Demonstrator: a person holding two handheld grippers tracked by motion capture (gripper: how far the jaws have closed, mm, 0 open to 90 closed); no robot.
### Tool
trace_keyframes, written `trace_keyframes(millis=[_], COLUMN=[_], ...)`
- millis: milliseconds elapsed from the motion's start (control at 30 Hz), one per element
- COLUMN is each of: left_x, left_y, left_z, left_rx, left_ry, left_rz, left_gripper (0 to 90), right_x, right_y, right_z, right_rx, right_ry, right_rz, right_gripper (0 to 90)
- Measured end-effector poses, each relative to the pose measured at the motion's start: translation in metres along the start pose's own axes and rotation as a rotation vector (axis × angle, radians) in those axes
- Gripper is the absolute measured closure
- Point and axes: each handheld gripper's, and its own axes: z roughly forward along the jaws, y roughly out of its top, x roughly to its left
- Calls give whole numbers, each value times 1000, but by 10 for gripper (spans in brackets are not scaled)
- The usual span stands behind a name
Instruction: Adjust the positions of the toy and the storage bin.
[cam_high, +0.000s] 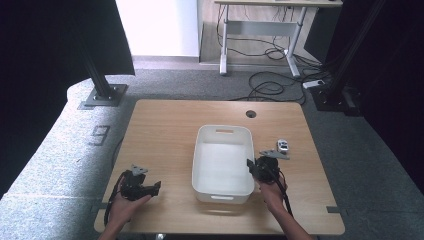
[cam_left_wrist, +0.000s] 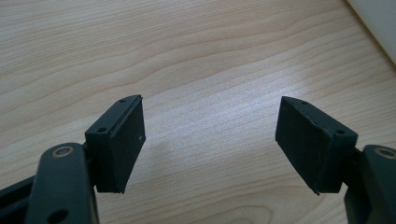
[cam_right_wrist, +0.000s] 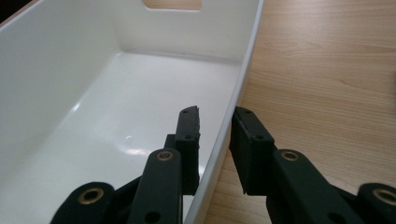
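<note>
While clamped on the right wall of the white bin (cam_high: 223, 159) mid-tabletop, right gripper (cam_right_wrist: 215, 140) pinching its rim, left gripper (cam_left_wrist: 210, 140) gaping wide near the front left corner, nothing between.

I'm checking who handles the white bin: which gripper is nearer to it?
Right. The right gripper straddles the right wall of the white bin, jaws closed on it. The left gripper rests open on the table, off to the bin's left.

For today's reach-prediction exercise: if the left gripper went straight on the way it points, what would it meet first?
Probably the bare table; the open left gripper tilts down at it. The white tub lies off to one side.
</note>
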Motion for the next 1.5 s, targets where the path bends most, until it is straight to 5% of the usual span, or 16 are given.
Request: trace_keyframes(millis=[1500], left_x=[0], left_y=[0], left_z=[0], left_rx=[3], left_ry=[-6], left_rz=[0], left_gripper=[247], right_x=[31], right_y=[11], right_z=[22], right_rx=[-3], right_ry=[2], right_rz=[-24], right_gripper=[726])
